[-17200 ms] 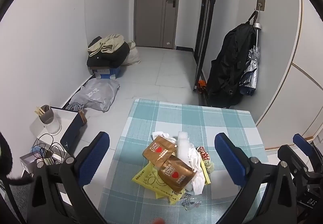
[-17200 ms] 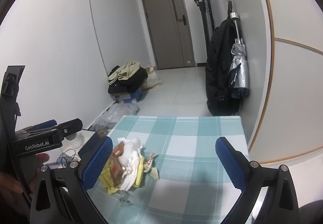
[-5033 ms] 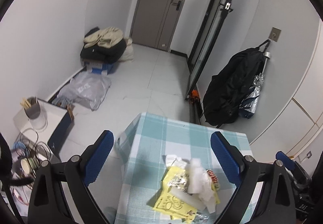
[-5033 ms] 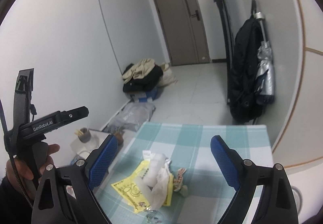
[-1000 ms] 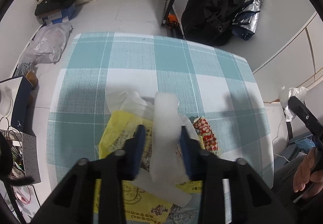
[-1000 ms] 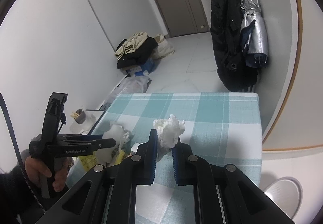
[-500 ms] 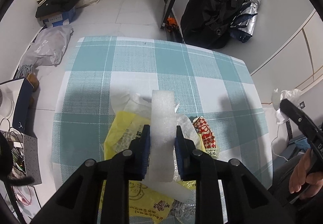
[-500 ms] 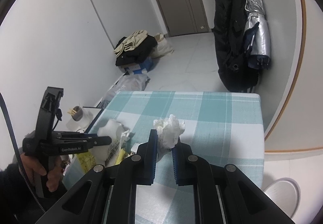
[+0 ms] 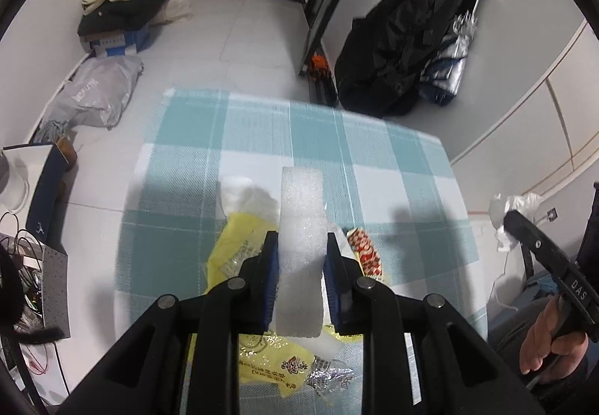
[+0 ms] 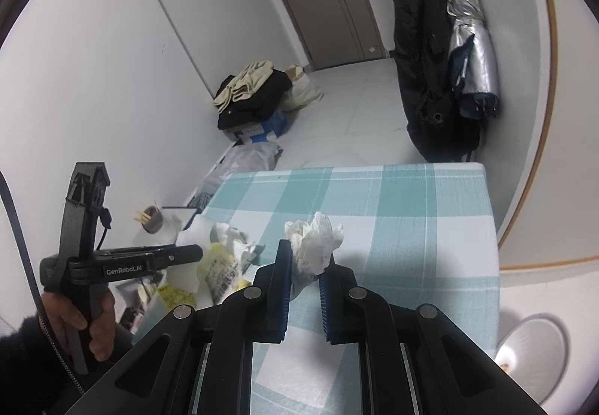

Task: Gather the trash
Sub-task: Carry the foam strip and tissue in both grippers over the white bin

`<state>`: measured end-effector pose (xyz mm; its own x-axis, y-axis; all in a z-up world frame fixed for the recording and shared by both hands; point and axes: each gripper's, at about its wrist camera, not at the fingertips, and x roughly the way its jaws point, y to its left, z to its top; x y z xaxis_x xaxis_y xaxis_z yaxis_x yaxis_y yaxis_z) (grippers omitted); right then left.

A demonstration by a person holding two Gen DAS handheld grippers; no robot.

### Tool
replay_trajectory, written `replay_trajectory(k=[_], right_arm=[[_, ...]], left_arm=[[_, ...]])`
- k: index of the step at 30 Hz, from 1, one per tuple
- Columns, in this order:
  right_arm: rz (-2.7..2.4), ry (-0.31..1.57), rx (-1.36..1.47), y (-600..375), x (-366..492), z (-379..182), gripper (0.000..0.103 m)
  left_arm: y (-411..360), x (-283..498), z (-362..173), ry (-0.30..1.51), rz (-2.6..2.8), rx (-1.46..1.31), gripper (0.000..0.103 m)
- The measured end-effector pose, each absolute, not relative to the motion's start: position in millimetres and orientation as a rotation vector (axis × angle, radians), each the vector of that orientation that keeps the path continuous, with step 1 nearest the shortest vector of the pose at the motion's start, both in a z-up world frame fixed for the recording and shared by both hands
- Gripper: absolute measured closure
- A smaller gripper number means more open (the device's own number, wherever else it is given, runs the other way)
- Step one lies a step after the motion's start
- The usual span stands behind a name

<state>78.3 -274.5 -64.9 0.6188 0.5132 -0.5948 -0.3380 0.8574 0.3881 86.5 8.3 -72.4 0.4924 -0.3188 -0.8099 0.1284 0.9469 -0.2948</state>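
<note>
Foam strip (image 9: 301,224) sits clenched in the left hand-held gripper (image 9: 301,258) above the bench (image 9: 374,168); right hand-held gripper (image 10: 305,265) grasps crumpled tissue (image 10: 312,243).

Checked table (image 9: 374,160) (teal and white) bears yellow bag (image 9: 239,239), red wrapper (image 9: 361,250).

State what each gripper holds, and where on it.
Left gripper: white foam strip, pinched across its lower half. Right gripper: crumpled tissue, by its base.
</note>
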Motion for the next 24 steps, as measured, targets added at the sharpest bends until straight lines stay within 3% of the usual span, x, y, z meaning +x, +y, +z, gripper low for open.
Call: replay_trajectory(k=[24], right_arm=[[0.453,0.487,0.278,-333.9,-0.9,55.7,0.09]], left_arm=[[-76.5,39.1,47.5,0.757,-0.476,-0.1,0.085]])
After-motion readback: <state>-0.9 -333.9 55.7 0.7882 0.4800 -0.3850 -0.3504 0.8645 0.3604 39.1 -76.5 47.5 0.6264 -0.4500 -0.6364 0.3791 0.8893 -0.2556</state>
